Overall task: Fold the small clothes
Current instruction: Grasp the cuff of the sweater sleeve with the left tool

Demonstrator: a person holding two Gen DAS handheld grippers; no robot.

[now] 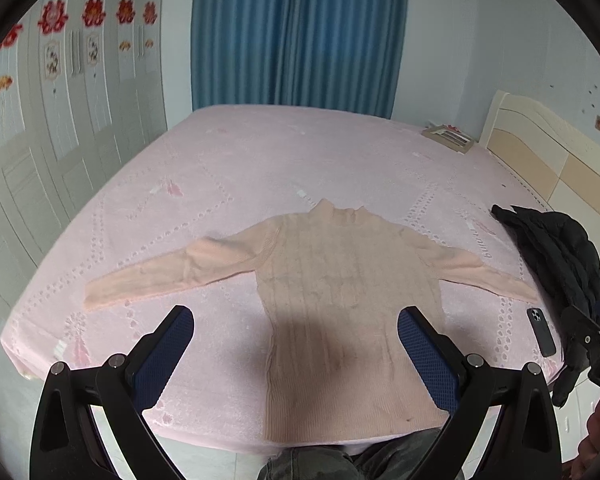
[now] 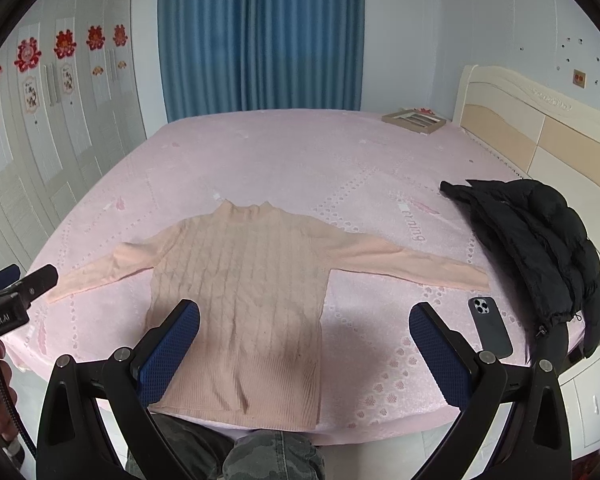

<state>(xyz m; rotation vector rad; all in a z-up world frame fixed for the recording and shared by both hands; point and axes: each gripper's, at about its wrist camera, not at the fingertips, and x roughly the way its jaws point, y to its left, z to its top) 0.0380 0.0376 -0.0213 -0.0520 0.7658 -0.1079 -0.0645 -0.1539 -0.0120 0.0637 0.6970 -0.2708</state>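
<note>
Nothing folded yet — the pink sweater (image 2: 240,292) lies flat on the bed (image 2: 340,160), sleeves apparently spread; left gripper (image 1: 296,356) and right gripper (image 2: 304,352) hover, fingers wide apart, empty.

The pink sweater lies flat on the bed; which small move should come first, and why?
Probably bring the left gripper down to the left sleeve's cuff to fold it inward. The sweater is spread flat, sleeves out, and both grippers, the right gripper too, are open and empty.
</note>
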